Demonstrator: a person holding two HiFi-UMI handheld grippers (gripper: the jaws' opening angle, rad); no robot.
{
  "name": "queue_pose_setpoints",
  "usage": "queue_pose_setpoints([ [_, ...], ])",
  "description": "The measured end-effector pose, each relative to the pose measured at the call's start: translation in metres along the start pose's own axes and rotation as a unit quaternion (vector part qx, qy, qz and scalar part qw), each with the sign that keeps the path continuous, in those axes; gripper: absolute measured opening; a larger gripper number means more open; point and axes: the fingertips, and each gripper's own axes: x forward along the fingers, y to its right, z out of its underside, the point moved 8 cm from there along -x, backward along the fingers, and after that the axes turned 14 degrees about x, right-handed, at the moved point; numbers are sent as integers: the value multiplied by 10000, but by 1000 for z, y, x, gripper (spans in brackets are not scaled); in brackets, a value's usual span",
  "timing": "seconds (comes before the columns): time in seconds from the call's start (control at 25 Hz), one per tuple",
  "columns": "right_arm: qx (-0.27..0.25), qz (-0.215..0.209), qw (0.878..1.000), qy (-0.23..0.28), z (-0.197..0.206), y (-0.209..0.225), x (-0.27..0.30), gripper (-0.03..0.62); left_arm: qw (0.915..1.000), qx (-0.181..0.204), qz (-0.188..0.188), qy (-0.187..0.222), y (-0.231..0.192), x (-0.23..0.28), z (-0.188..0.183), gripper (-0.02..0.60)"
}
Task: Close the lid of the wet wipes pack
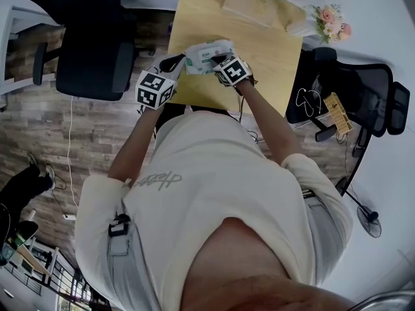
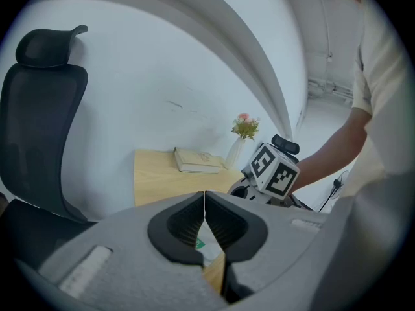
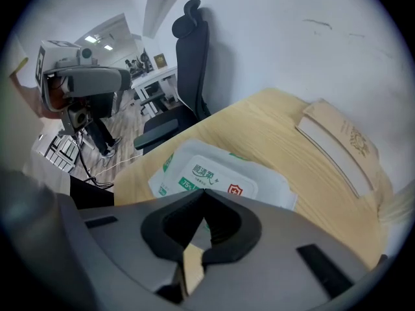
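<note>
A white wet wipes pack with a green label lies near the front edge of the wooden table. Its lid looks flat against the pack. My left gripper is at the pack's left end with its jaws shut; only a sliver of the pack shows below its tips. My right gripper hangs over the pack's near side, jaws shut with nothing between them. Whether either gripper touches the pack is hidden.
A pale book lies at the table's far side, and a white vase of flowers stands at the far right corner. One black office chair stands left of the table and another to its right.
</note>
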Motion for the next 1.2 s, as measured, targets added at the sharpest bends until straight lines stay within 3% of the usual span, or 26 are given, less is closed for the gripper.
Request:
queue_pose_setpoints([
  [0.28, 652, -176, 9967, 457, 4, 3, -13, 2, 9999, 161, -15, 39, 0, -4, -8, 17],
  [0.6, 777, -199, 9870, 1396, 1, 5, -74, 2, 9991, 387, -50, 168, 7, -7, -32, 17],
  [0.88, 895, -76, 9535, 2877, -16, 10, -157, 2, 9957, 759, -126, 510, 13, -15, -84, 17],
  [1.2, 746, 127, 9102, 4072, -38, 15, -249, 2, 9868, 1287, -15, 984, 15, -27, -160, 17],
])
